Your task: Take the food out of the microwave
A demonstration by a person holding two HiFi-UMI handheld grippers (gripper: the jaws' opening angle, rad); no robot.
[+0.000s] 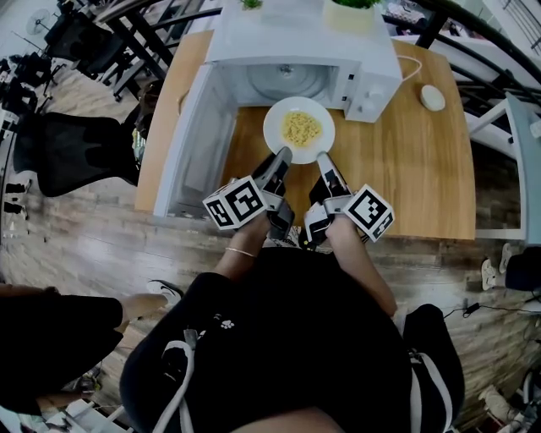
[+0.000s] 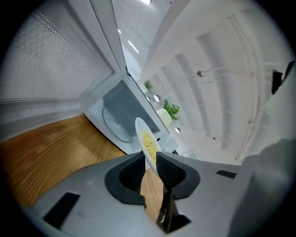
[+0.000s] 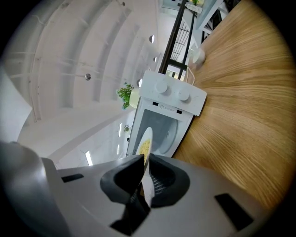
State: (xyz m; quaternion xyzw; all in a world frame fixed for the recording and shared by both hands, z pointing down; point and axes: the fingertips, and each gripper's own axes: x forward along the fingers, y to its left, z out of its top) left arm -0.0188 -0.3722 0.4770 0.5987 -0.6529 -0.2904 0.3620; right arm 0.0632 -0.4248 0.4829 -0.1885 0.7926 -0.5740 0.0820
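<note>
A white plate (image 1: 298, 129) with yellow noodles (image 1: 301, 128) is held level in front of the open white microwave (image 1: 303, 57), above the wooden table (image 1: 406, 169). My left gripper (image 1: 281, 157) is shut on the plate's near-left rim and my right gripper (image 1: 324, 159) is shut on its near-right rim. In the left gripper view the plate (image 2: 147, 143) runs edge-on between the dark pads (image 2: 170, 170), with the gripper (image 2: 150, 163) clamped on it. The right gripper view shows the plate (image 3: 144, 144) pinched the same way by that gripper (image 3: 143, 173), with the microwave cavity (image 3: 159, 134) behind it.
The microwave door (image 1: 194, 144) swings out to the left over the table. A plant pot (image 1: 351, 13) stands on the microwave top. A white mouse-like object (image 1: 432, 97) lies at the table's right. A black office chair (image 1: 72, 152) stands left of the table.
</note>
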